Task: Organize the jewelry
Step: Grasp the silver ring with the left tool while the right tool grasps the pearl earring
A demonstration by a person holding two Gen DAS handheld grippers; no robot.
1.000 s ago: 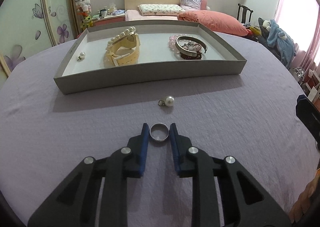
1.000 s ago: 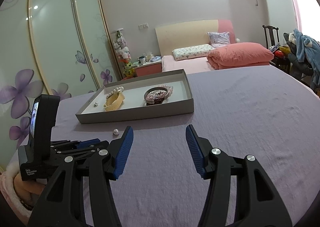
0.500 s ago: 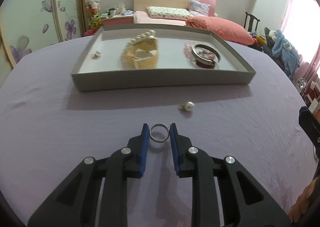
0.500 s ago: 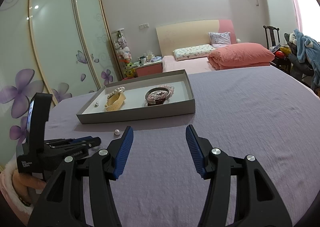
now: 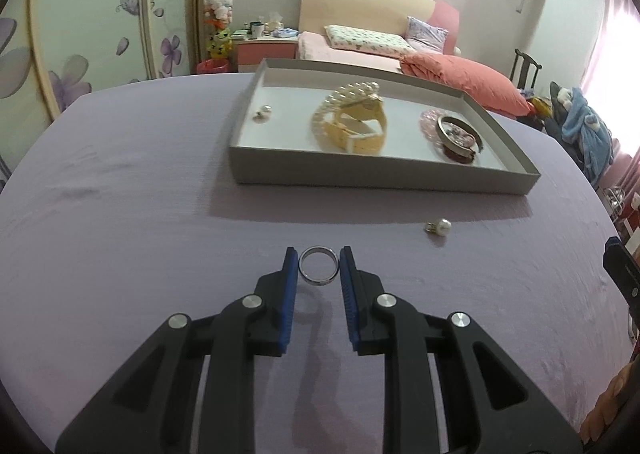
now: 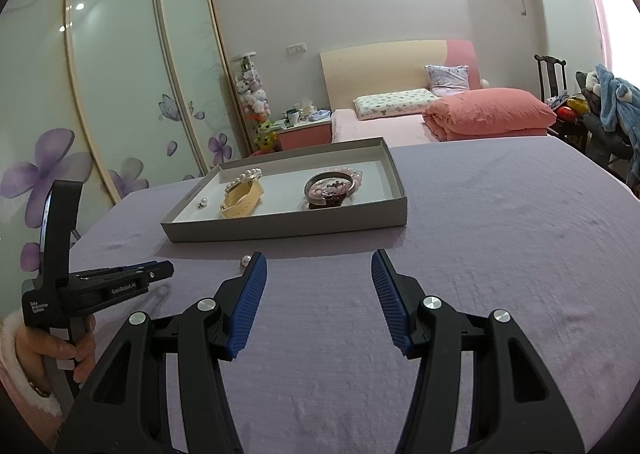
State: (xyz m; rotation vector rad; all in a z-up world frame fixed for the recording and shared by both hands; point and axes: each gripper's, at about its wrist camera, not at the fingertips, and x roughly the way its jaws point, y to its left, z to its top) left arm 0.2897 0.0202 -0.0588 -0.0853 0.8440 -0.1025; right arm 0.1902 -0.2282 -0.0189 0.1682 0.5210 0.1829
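Lilac-covered surface: left tongs clamp silver ring; grey tray at 12 o'clock, pearl earring at 2 o'clock. Right tongs half-spread, empty.

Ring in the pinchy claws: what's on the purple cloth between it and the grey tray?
Just bare purple cloth in the left wrist view, from the ring to the tray. The pearl earring lies off to the right.

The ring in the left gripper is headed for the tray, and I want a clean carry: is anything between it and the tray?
Nothing visible blocks it. Bare purple cloth lies between the ring and the tray; only the tray's near wall must be cleared. The pearl earring lies off to the right.
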